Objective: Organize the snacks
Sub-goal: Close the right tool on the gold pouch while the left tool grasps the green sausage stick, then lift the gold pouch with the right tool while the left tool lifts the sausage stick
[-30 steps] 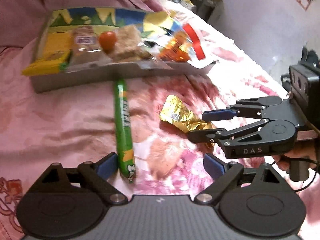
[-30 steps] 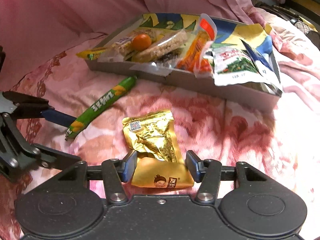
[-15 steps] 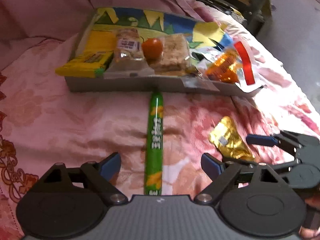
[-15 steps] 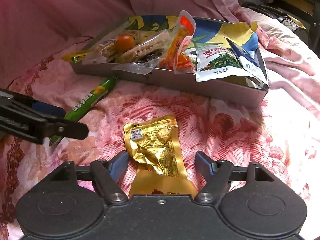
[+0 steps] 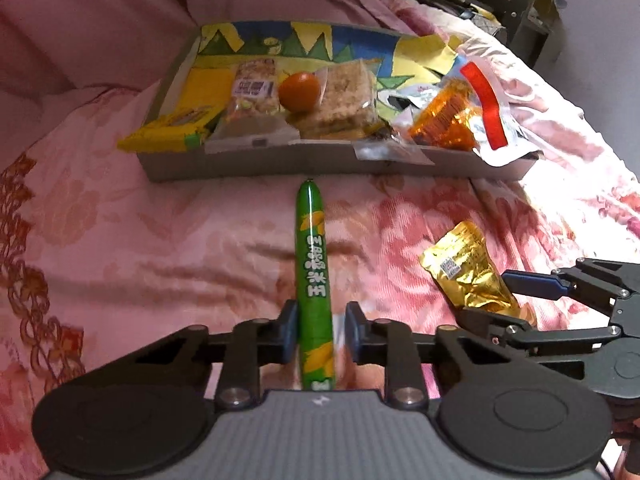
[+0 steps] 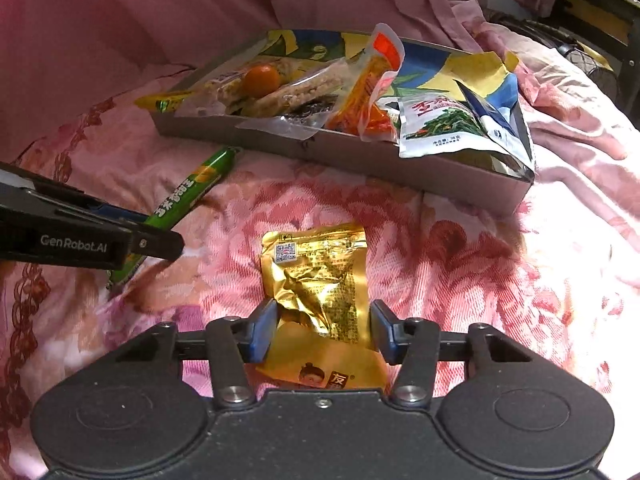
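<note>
In the left wrist view, the left gripper is closing its jaws around the long green plastic-wrapped sausage stick, which is lying lengthwise up the middle of the frame on the pink floral bedspread; the left pad is already touching the wrapper while a sliver of gap is showing on the right. The shallow grey cardboard tray with a colourful lining is sitting across the upper frame, already holding several packets and a small orange fruit. In the right wrist view, the right gripper is closing on the crinkled gold foil snack pouch at lower centre, its pads flanking the pouch but seemingly not yet pressing it. The sausage stick is angling across the left of this frame, its far tip nearly meeting the tray's near wall. Both hands appear to be at the grasping step; next, each grip likely needs firming before a lift clears the tray wall and sets the snacks in open space inside.
</note>
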`<state>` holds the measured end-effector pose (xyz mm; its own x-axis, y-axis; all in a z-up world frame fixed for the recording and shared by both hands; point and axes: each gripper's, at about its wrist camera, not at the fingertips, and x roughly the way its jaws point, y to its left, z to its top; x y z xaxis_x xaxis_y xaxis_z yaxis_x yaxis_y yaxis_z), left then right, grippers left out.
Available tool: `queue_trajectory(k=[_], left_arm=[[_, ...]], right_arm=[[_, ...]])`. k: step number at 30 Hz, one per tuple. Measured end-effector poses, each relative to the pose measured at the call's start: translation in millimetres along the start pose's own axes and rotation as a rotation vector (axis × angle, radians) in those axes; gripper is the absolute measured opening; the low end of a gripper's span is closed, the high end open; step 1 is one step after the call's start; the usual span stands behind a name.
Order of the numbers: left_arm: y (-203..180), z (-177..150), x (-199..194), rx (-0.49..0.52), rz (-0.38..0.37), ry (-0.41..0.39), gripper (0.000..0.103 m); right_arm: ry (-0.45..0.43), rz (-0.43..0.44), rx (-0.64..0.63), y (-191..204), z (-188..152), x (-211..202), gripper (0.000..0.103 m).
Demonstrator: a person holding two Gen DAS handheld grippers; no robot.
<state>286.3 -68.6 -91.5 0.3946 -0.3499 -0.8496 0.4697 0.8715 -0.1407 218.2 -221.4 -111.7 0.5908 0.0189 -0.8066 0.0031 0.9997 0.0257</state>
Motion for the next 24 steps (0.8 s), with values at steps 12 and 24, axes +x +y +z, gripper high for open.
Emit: queue_trajectory(k=[12,24], left_arm=[[-14.2,-28.5,-20.3,-0.069,-0.015,0.082,0.022],[-10.7,-28.4,-15.6,-0.086,-0.016,0.07,0.022]], right_arm=[[0.024,0.006,0.022,4.7,-20.1,-18.7,0.052],[0.012,0.021,0.04,5.6,-22.8,-16.5,0.054]])
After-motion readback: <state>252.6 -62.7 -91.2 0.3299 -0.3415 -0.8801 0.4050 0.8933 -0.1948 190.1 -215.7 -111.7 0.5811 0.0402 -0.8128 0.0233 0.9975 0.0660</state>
